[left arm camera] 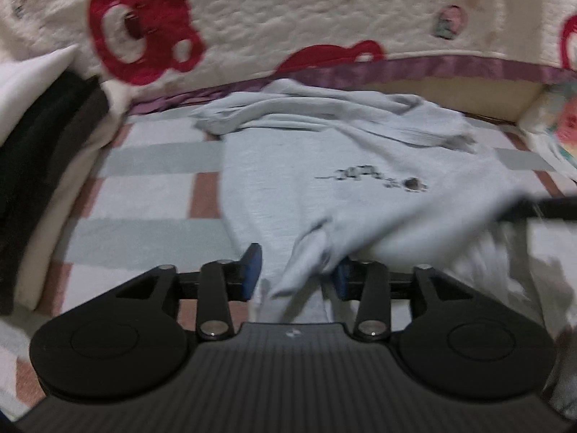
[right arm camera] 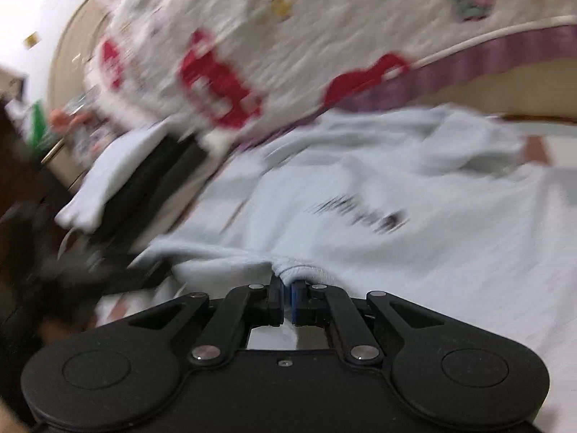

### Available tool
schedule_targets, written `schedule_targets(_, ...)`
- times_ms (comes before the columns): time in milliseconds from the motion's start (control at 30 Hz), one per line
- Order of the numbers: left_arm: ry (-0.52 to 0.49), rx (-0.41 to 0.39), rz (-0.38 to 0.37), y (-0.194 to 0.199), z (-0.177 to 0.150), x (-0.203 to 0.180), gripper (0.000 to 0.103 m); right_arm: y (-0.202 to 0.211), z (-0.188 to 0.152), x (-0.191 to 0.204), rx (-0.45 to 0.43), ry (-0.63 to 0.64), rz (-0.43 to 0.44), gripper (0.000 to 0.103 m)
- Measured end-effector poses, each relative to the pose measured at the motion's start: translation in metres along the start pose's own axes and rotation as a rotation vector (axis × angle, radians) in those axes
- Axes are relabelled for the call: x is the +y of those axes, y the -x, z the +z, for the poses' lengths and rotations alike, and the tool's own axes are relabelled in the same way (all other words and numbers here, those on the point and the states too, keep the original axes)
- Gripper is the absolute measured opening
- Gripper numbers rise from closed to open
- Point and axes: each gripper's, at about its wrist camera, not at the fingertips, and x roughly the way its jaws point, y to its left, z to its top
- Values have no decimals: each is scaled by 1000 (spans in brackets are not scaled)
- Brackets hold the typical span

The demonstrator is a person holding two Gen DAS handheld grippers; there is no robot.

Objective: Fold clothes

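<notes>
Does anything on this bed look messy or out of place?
Mainly the pale grey top: it lies rumpled, its far edge bunched into rolls near the purple-trimmed quilt, its near edge hanging in a crumpled fold between the left gripper's open jaws. The right gripper pinches another bunched edge. Nothing looks spilled or torn.

Bedding and a side stack, ahead of our jaws

Beyond our jaws we see a cream quilt with red bear prints and a purple trim; under them lies a checked sheet in grey, white and pink. Left of the jaws we find a stack of black and white folded fabric, and far right a floral cloth.
</notes>
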Motion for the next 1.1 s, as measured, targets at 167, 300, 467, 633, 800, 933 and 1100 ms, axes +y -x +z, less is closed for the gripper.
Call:
schedule_targets(167, -93, 117, 23, -20, -15, -18, 50, -15, 15, -36, 13, -67, -45, 6)
schedule_targets(300, -139, 184, 81, -32, -28, -21, 57, -24, 18, -41, 25, -76, -49, 6)
schedule_targets(467, -108, 240, 49, -39, -37, -21, 64, -29, 20, -45, 5, -56, -80, 6)
schedule_targets(633, -136, 208, 103, -28, -37, -26, 41, -36, 21, -60, 23, -103, -209, 6)
schedule_targets(800, -26, 65, 184, -14, -20, -3, 15, -41, 18, -69, 70, -198, -180, 7)
schedule_targets(933, 154, -51, 158, -2, -12, 29, 13, -47, 12, -83, 113, -320, -120, 15)
schedule_targets(1100, 298, -125, 79, 11, -7, 63, 12, -56, 0, -89, 168, -424, -67, 26)
